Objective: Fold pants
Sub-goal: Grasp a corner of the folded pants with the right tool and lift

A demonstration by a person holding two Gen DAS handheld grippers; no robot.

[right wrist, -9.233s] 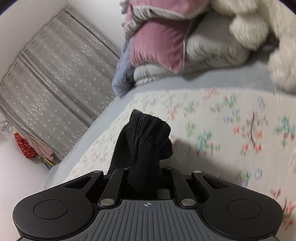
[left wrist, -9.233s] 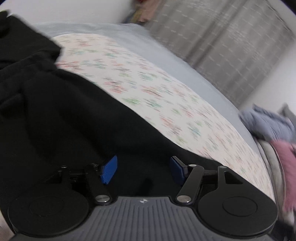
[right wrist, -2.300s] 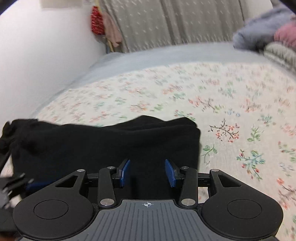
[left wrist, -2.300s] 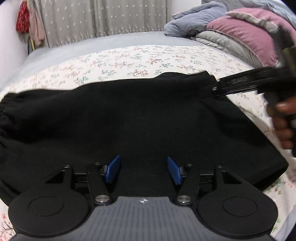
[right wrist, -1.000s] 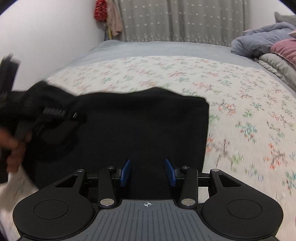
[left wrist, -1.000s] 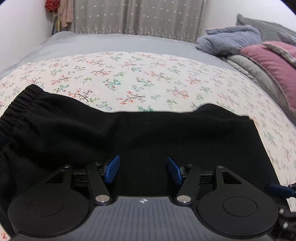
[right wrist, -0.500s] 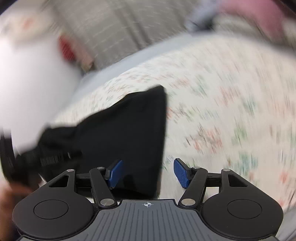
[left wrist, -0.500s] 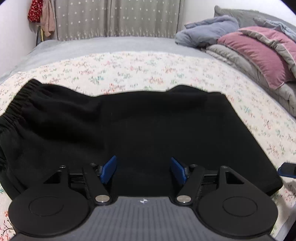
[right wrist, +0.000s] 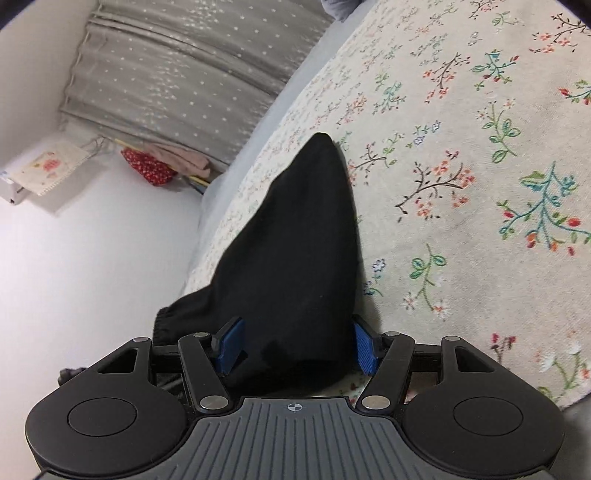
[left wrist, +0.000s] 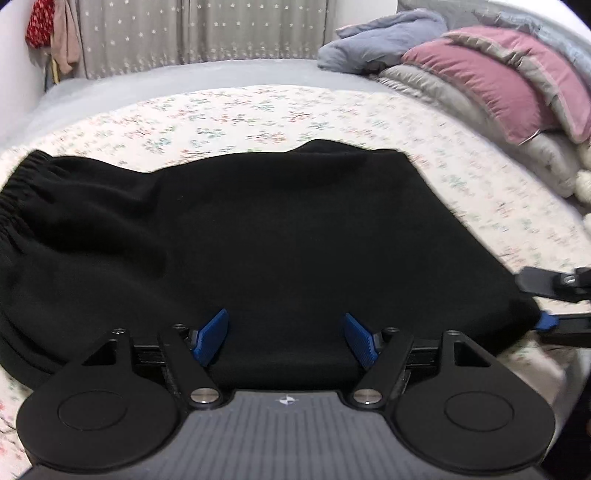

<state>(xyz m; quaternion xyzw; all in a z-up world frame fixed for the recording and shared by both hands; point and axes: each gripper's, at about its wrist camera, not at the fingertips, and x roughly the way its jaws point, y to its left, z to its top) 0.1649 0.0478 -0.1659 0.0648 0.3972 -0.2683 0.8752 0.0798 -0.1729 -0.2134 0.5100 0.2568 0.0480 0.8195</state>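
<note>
The black pants (left wrist: 258,236) lie folded in half on the floral bedspread (left wrist: 240,114), with the elastic waistband (left wrist: 14,192) at the left. My left gripper (left wrist: 286,338) is open and hovers over the near edge of the pants. My right gripper (right wrist: 295,343) is open, turned on its side at the folded right end of the pants (right wrist: 295,240), with the fabric edge between its two blue pads. It also shows at the right edge of the left wrist view (left wrist: 554,295).
Pink and grey pillows (left wrist: 498,81) and a blue blanket (left wrist: 376,40) are piled at the right of the bed. Grey curtains (left wrist: 203,33) hang behind it. A white wall (right wrist: 92,240) runs along the bed's left side.
My right gripper has rolled onto its side and dropped to the folded right end of the pants. My left gripper has shifted slightly and stays open over the near edge.
</note>
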